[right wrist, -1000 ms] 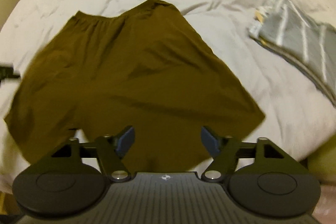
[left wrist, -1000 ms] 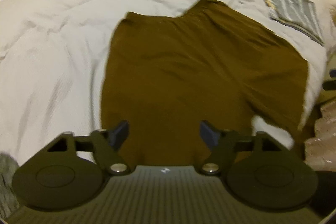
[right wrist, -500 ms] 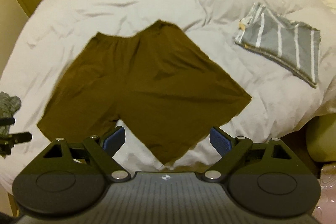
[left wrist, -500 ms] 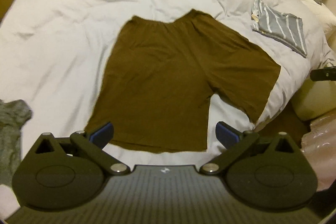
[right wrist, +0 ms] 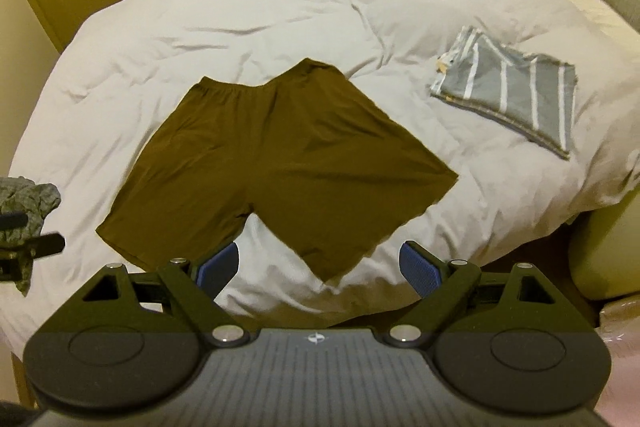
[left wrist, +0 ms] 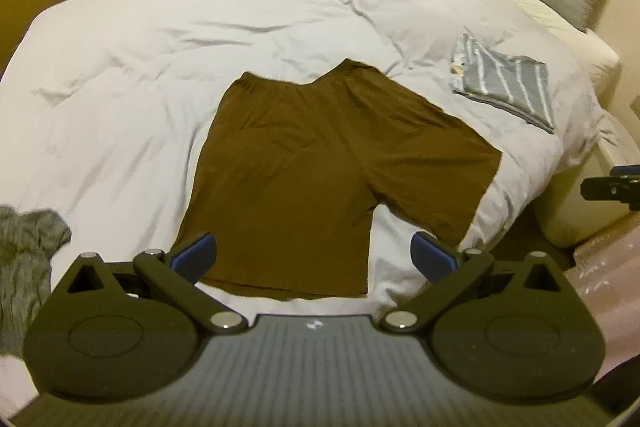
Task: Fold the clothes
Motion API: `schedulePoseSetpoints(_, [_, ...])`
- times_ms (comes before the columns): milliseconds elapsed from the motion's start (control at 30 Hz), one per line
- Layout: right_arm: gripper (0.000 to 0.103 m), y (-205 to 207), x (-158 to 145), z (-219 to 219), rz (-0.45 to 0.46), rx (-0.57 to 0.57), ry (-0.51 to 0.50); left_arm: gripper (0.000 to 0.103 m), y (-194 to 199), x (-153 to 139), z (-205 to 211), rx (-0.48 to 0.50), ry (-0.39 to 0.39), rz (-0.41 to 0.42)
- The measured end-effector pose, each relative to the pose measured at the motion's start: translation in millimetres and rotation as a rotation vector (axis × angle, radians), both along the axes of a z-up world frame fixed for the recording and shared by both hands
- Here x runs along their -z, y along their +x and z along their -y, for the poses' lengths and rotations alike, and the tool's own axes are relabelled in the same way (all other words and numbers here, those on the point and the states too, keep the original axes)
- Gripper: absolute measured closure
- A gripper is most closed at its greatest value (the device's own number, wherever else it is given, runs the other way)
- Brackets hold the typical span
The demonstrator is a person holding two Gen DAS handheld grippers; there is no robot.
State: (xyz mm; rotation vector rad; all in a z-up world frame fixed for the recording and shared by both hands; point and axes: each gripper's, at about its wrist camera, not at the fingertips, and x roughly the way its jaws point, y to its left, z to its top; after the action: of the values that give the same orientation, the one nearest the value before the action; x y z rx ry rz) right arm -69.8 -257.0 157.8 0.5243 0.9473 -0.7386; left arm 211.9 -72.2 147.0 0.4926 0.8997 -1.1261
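Two tools hang released over the bed (left wrist: 168, 39), left tool (left wrist: 314, 257) and right tool (right wrist: 318, 263) holding nothing. The brown shorts (left wrist: 320, 163) lie spread flat, legs nearest, likely laid out for folding beside a folded striped shirt (right wrist: 516, 99).

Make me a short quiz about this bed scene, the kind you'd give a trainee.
1. True or false: the brown shorts lie spread flat on the duvet.
2. Which garment is already folded? A) the shorts B) the striped top C) the grey heap
3. Is either claw holding cloth?

Key:
1. True: waistband at the far end, both legs spread toward the camera.
2. B: it lies as a neat rectangle to the right of the shorts; the heap at the left edge is crumpled.
3. No: the left claw and the right claw both stand open with nothing between the pads.
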Motion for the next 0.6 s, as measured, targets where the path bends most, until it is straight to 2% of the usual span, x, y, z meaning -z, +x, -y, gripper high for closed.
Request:
schedulePoseSetpoints(133, [0.014,3,-5,-17,-0.010,0.063,-0.017,0.001,12,-9,-14,0.068,-0.002,0.017])
schedulePoseSetpoints(267, [0.014,9,-8,-39,0.010,0.138,0.006,0.001,34,-12,-39,0.086,-0.008,0.032])
schedulePoseSetpoints(600, [0.014,51,1,-106,-0.028,0.161,0.026,0.001,84,-6,-95,0.103,0.022,0.018])
